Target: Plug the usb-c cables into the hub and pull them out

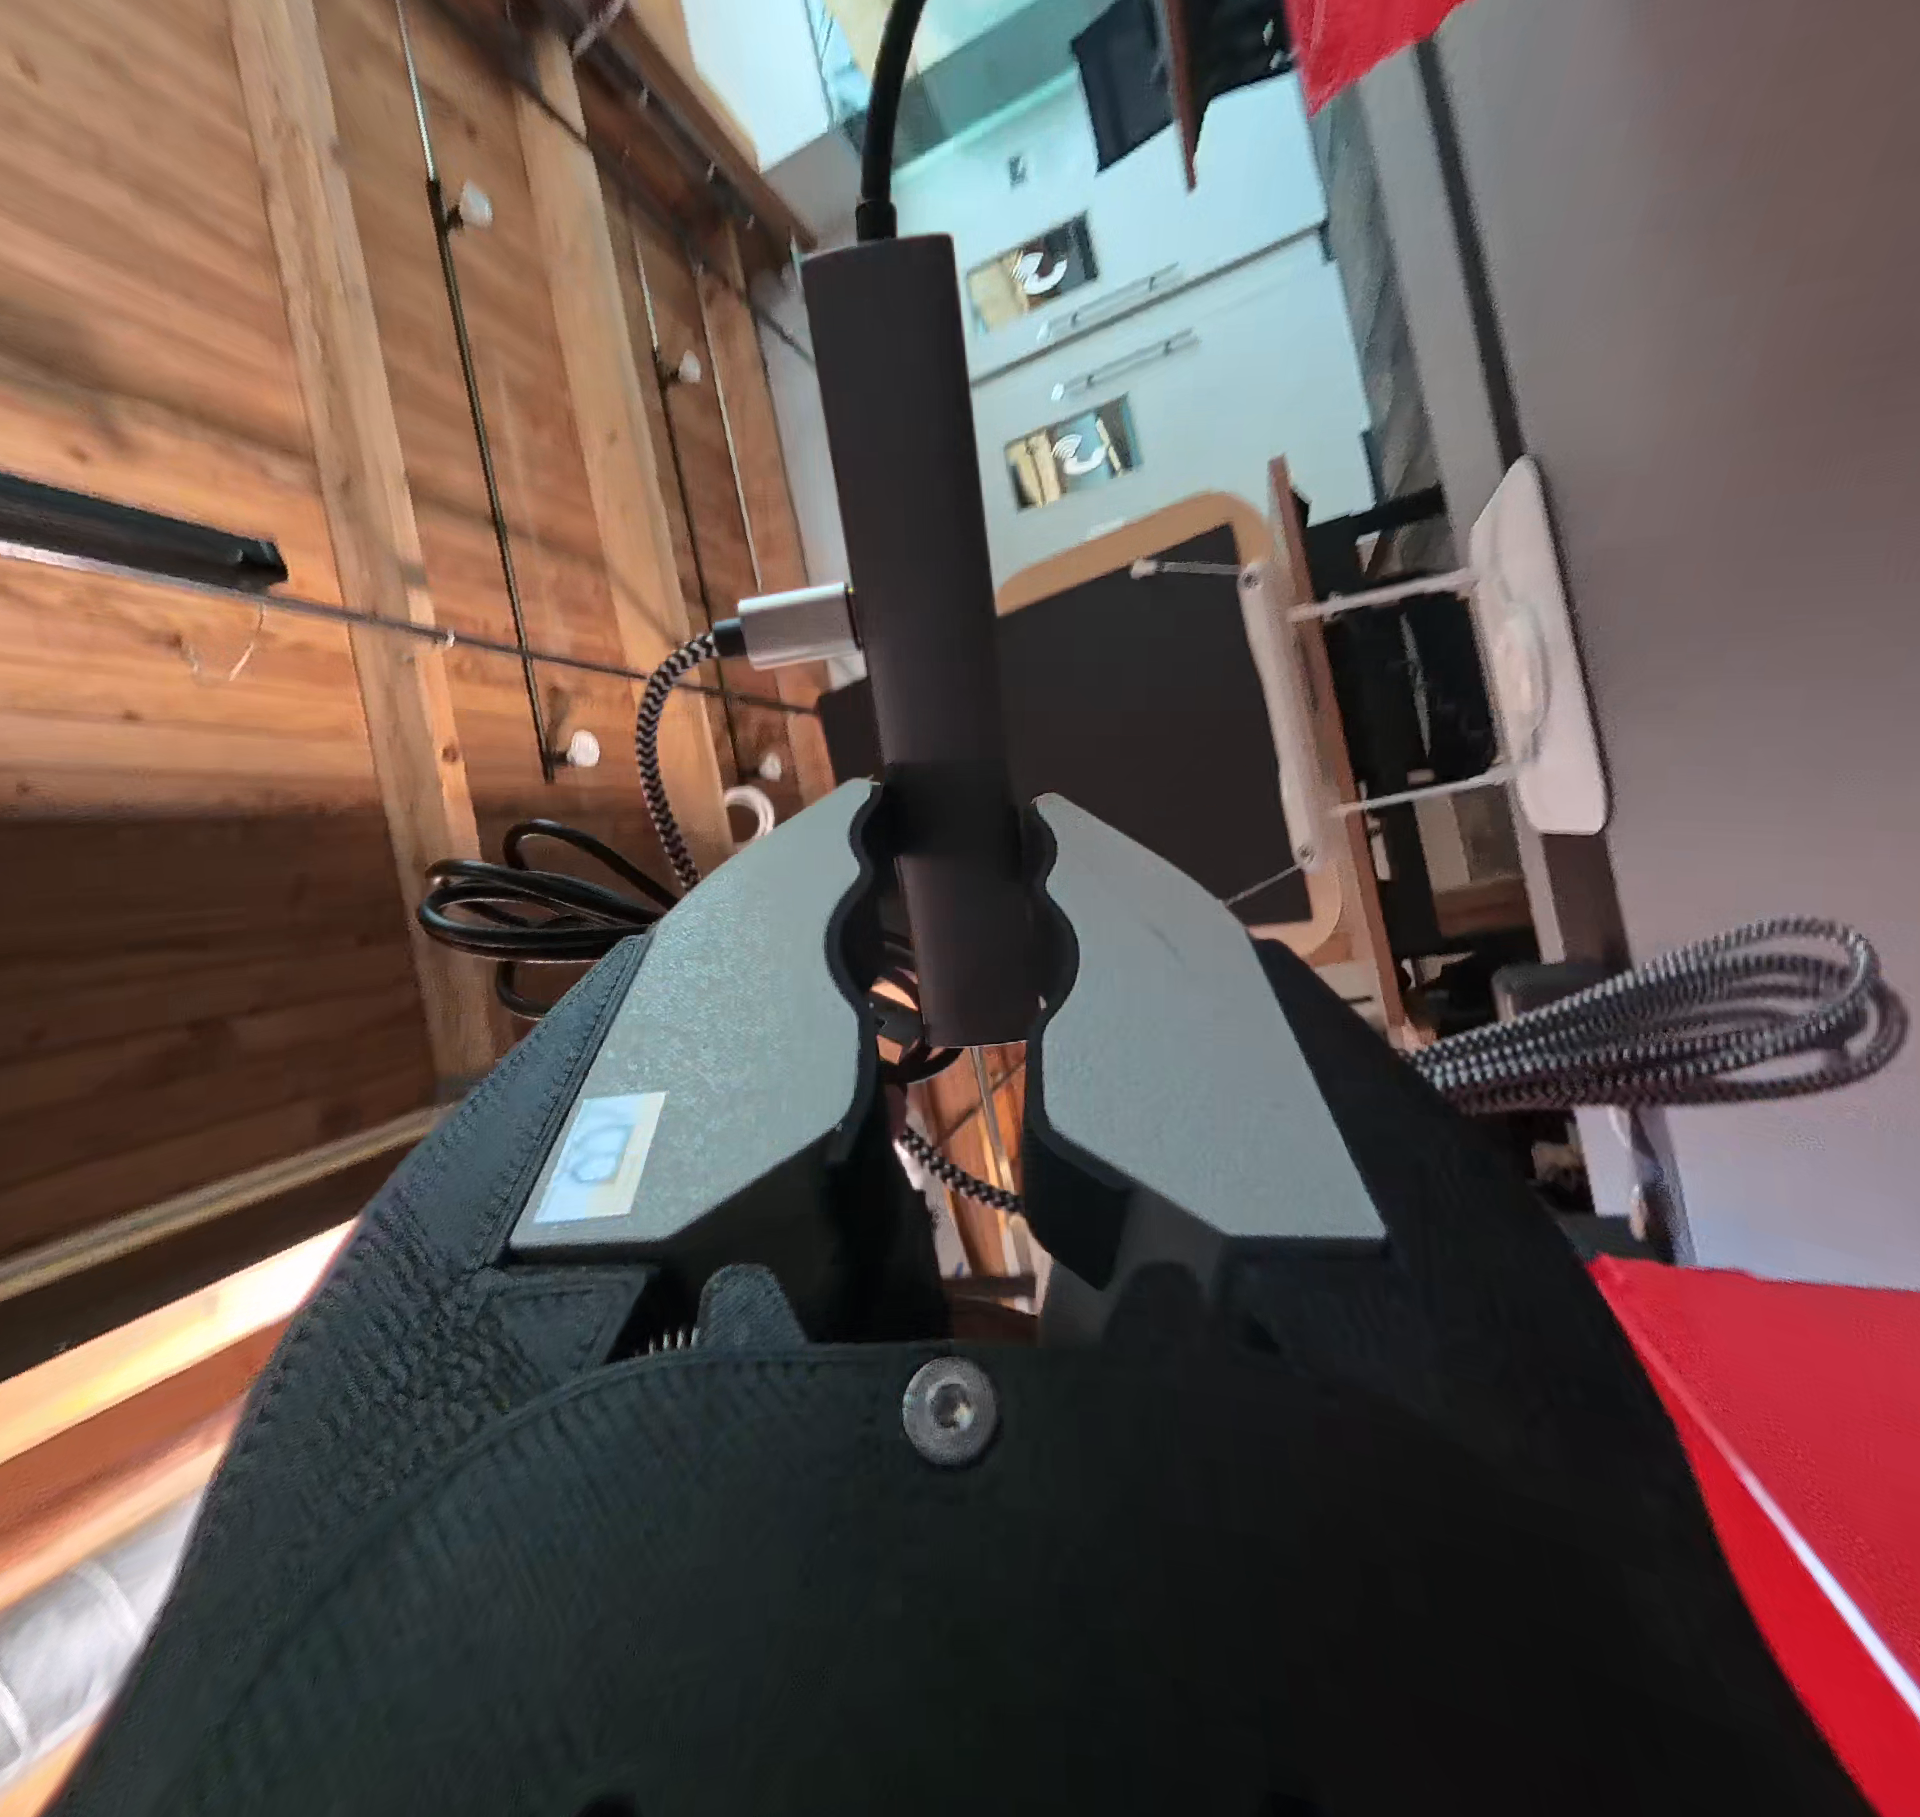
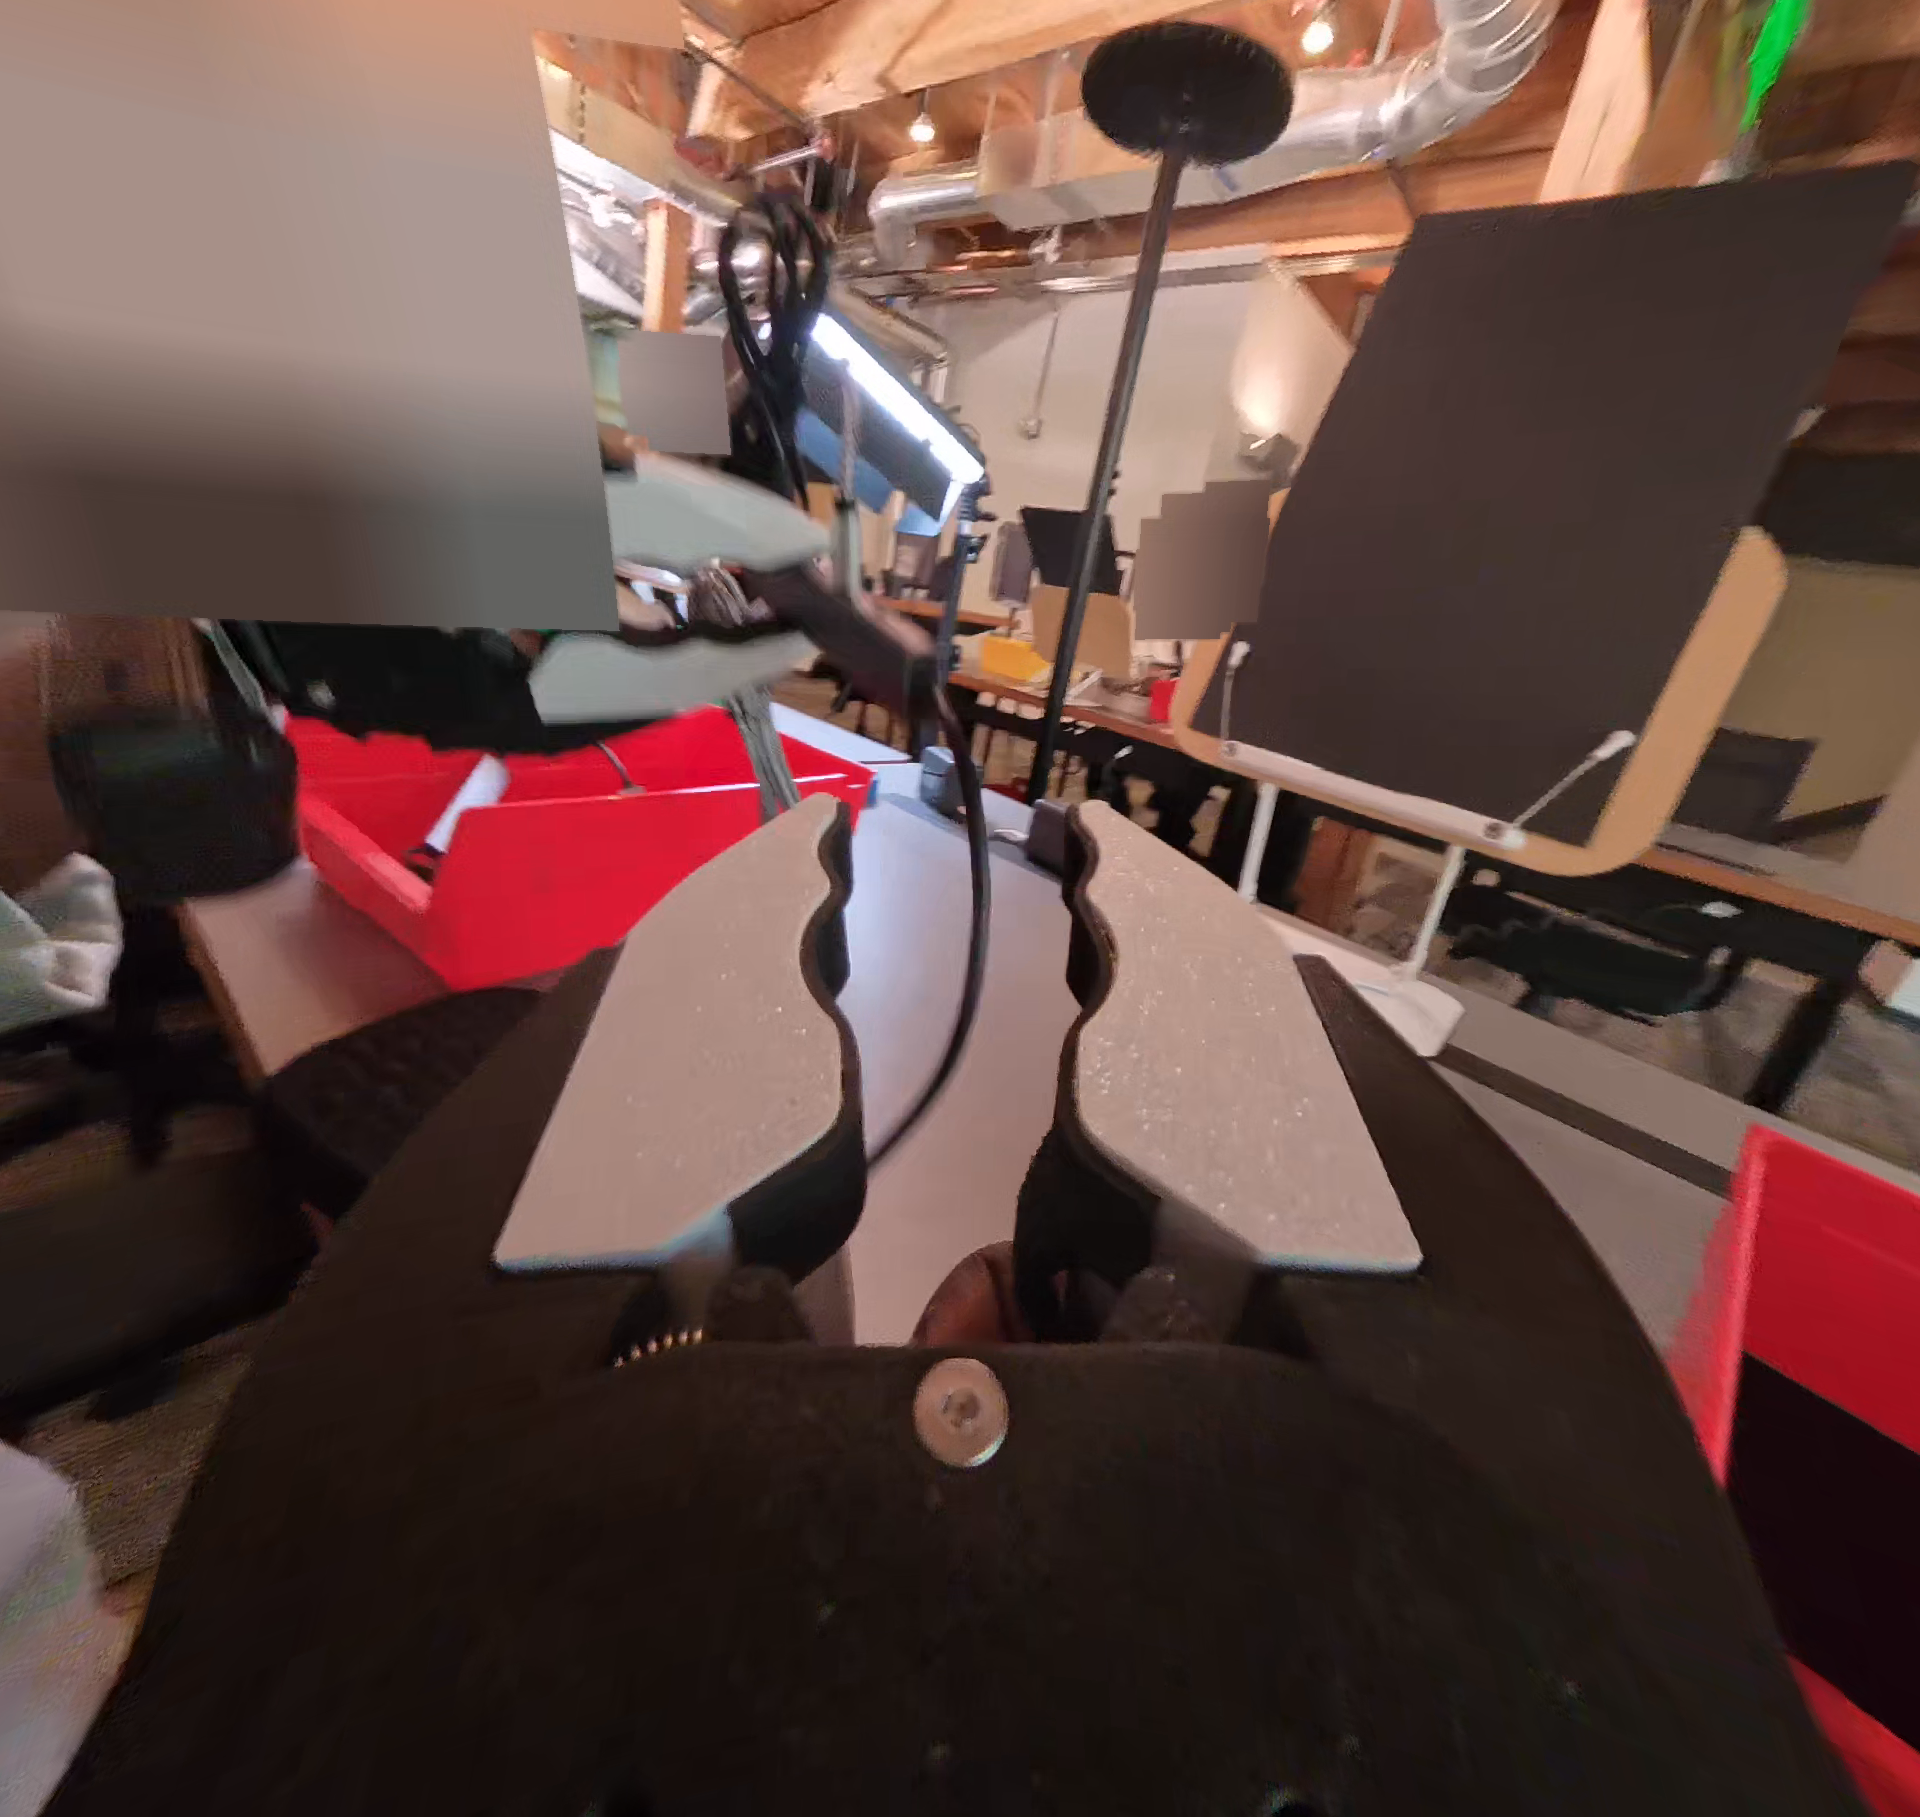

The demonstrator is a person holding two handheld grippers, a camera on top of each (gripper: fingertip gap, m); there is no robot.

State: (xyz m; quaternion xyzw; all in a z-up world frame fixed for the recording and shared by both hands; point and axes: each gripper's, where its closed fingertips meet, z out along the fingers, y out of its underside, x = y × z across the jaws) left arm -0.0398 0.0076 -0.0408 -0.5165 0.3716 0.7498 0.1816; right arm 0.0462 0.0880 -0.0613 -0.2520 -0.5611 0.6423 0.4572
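My left gripper (image 1: 956, 822) is shut on the lower end of a dark grey bar-shaped hub (image 1: 914, 541) and holds it in the air. A silver USB-C plug (image 1: 795, 629) on a black-and-white braided cable (image 1: 665, 728) sits in the hub's left side. The hub's own black cable (image 1: 894, 74) leaves its far end. My right gripper (image 2: 956, 817) is open and empty above the grey table (image 2: 914, 988). In the right wrist view the left gripper (image 2: 707, 583) with the hub (image 2: 852, 624) shows at the left, and the black cable (image 2: 971, 936) hangs down between my fingers.
A bundled braided cable (image 1: 1662, 1029) lies on the table. A coiled black cable (image 1: 520, 894) hangs behind the left gripper. A red bin (image 2: 582, 863) stands at the left, another (image 2: 1829, 1300) at the right. A black board on a white stand (image 2: 1538, 520) and a thin black pole (image 2: 1112, 417) stand at the table's far side.
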